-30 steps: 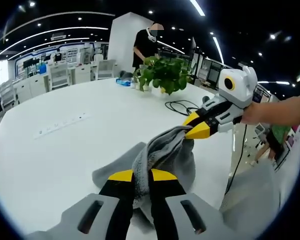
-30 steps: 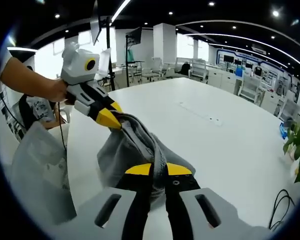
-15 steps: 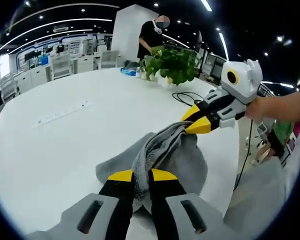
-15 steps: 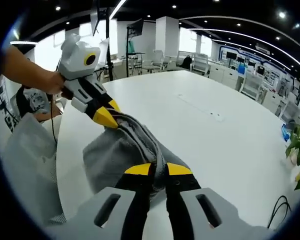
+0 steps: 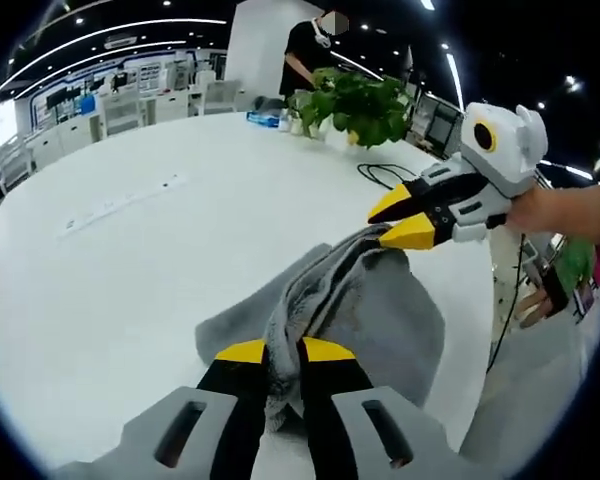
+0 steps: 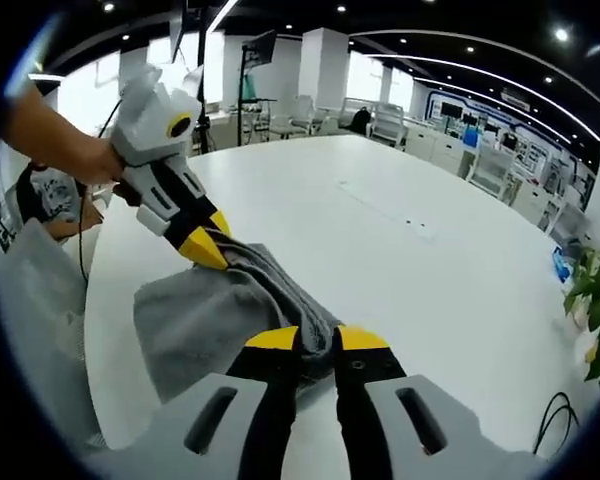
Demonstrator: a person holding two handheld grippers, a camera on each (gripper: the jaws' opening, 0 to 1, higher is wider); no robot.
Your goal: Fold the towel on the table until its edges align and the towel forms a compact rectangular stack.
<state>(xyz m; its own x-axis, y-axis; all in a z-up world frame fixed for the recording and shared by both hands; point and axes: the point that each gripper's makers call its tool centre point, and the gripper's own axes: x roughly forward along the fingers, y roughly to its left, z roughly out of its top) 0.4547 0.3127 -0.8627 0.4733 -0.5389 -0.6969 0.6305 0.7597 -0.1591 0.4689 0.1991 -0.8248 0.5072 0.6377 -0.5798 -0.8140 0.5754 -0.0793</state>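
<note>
A grey towel [image 5: 380,320] lies bunched on the white table [image 5: 130,260], with one thick folded ridge running between the two grippers. My left gripper [image 5: 275,352] is shut on the near end of that ridge. My right gripper [image 5: 380,228] comes in from the right, its yellow tips at the ridge's far end. In the right gripper view the towel [image 6: 195,320] spreads flat to the left, and my right gripper [image 6: 318,340] is shut on its folded edge. There my left gripper [image 6: 215,255] pinches the other end, close to the table [image 6: 400,260].
A potted plant [image 5: 360,100] and a black cable [image 5: 385,175] sit at the table's far side, with a person [image 5: 310,50] standing behind them. A socket strip [image 5: 110,205] is set into the tabletop. Pale fabric [image 5: 540,400] hangs past the table edge beside the towel.
Both grippers have come down toward the table with the towel. More of the towel now lies flat, and the ridge between the grippers is stretched longer.
</note>
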